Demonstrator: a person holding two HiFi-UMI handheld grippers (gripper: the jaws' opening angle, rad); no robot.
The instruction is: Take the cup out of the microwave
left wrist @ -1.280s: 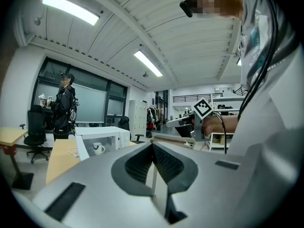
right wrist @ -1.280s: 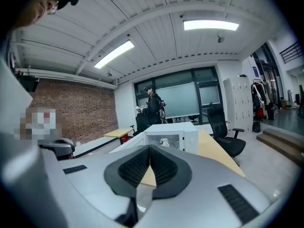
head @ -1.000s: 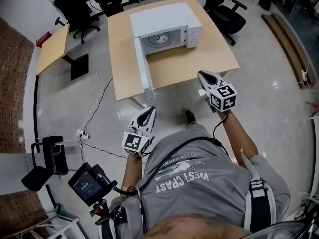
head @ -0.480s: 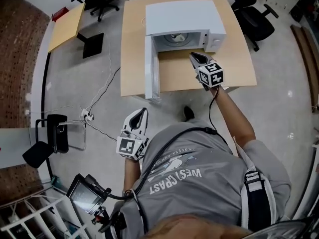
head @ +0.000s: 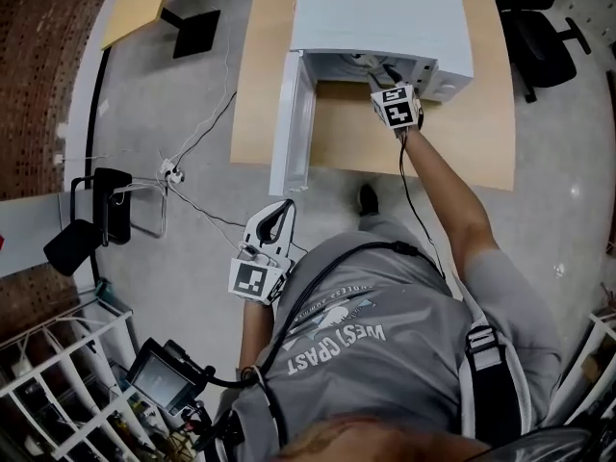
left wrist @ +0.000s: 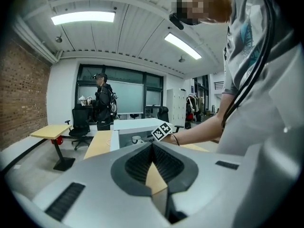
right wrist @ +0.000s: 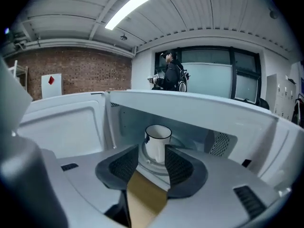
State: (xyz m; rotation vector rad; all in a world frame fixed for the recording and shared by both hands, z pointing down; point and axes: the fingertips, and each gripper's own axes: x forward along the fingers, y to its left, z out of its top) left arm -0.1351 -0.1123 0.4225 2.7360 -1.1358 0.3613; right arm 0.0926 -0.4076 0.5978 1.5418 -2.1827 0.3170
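Right gripper [head: 383, 73], jaws just opened wide and empty, faces upright white cup [right wrist: 156, 144] straight ahead inside white microwave [head: 385, 17]

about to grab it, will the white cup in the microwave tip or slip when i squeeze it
The cup looks like hard, glossy white ware: probably stiff, and somewhat slippery to grip. It stands upright, taller than wide, on the turntable, so a push near its rim could tip it.
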